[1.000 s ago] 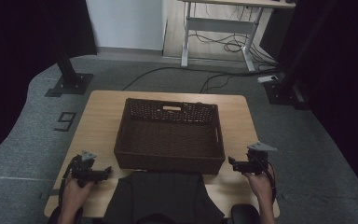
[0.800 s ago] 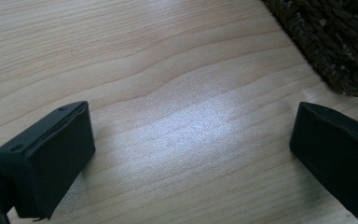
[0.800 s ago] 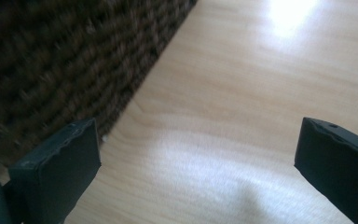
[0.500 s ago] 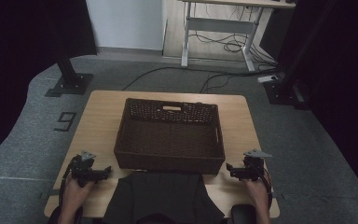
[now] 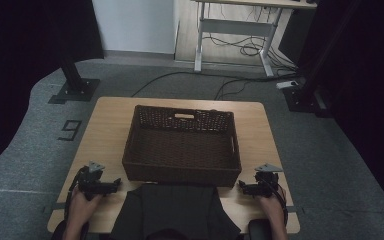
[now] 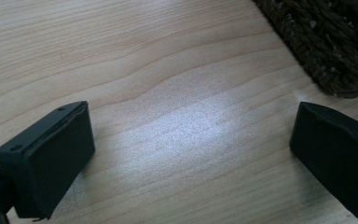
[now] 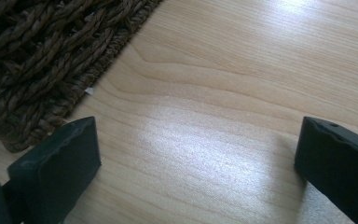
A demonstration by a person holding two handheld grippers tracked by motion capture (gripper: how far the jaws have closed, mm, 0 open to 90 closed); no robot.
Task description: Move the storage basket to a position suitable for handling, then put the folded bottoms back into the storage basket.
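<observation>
Resting low near the table's front-left corner: left gripper (image 5: pixel 114 183), jaws spread wide, gripping nothing, only bare wood between them in the left gripper view (image 6: pixel 191 154). Sitting likewise near the front-right corner: right gripper (image 5: pixel 242 187), jaws parted wide, nothing between them but wood grain in the right gripper view (image 7: pixel 198 163). Pointing inward toward each other along the front edge, both of them, each in a hand (image 5: pixel 82 207) coming in from below.

Standing between the two, near the middle of the table (image 5: pixel 107 120): a dark woven basket (image 5: pixel 182 172), its near wall running close to the front edge. Showing as a woven corner at the upper right of the left gripper view (image 6: pixel 335 42) and at the upper left of the right gripper view (image 7: pixel 42 56), just beside the jaws but apart from them. Looking empty inside, with a handle slot in the far wall.

Lying in front of the basket, over the front edge between the hands: dark cloth (image 5: pixel 170 210), possibly the person's own clothing; hard to tell which.

Judging progress: nothing grasped, nothing in the basket, so either the very beginning or a pause at rest. Remaining, as far as can be told: all of the handling, starting with closing on the basket's near corners or the cloth.
</observation>
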